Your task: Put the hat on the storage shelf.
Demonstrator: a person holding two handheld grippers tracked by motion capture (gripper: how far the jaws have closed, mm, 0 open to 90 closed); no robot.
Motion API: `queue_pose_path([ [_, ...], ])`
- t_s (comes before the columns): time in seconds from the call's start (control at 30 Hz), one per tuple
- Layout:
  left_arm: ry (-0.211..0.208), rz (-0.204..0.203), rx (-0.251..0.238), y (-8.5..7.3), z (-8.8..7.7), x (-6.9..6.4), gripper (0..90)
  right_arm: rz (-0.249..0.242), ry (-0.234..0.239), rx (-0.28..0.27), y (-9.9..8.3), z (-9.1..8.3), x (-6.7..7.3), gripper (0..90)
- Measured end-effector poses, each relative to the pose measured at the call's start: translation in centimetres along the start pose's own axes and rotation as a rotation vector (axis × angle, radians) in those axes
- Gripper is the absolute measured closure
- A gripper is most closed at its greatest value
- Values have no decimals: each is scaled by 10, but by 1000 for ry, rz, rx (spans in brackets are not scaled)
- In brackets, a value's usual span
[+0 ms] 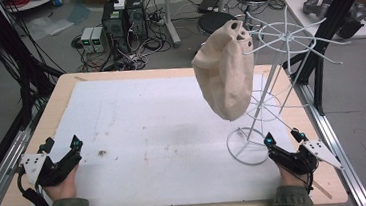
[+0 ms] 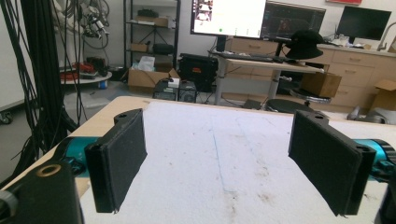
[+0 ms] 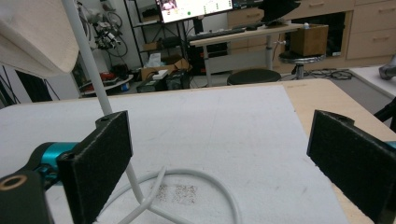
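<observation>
A cream cloth bag (image 1: 225, 69) hangs from an arm of the white wire rack (image 1: 286, 39), clear of the table; its lower edge (image 3: 35, 37) fills the upper left of the right gripper view. The rack's ring base (image 1: 247, 146) rests on the white mat (image 1: 163, 135), and its pole (image 3: 88, 60) rises just past my right gripper's left jaw. My left gripper (image 1: 63, 145) rests open at the mat's front left with nothing between its jaws (image 2: 219, 163). My right gripper (image 1: 284, 137) sits open at the front right, just right of the ring base (image 3: 187, 182).
The wooden table (image 1: 69, 88) carries the stained white mat. Black frame posts and cables (image 1: 12, 72) stand at the left, a black post (image 1: 333, 9) at the right. Computers, stools and boxes lie on the floor beyond the far edge.
</observation>
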State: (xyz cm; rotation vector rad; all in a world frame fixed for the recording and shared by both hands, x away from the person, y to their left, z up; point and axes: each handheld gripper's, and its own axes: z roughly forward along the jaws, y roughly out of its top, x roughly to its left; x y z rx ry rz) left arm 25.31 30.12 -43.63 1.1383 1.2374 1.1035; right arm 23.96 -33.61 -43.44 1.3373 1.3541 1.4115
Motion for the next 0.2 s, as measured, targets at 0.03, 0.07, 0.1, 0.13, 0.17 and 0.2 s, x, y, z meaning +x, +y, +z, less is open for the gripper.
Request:
queue_pose_path([
  [0.03,0,-1,-1,0,0,0,191,3,0,3,0,0,0,59],
  [0.07,-2,-4,1,0,0,1,191,2,1,5,0,0,0,59],
  [0.1,1,-6,0,0,0,1,191,2,1,4,0,0,0,59],
  [0.13,2,-4,0,0,0,1,191,2,0,4,0,0,0,59],
  [0.17,3,-5,-1,0,0,1,191,2,2,6,0,0,0,59],
  [0.2,1,-6,-1,0,0,1,191,2,2,7,0,0,0,59],
])
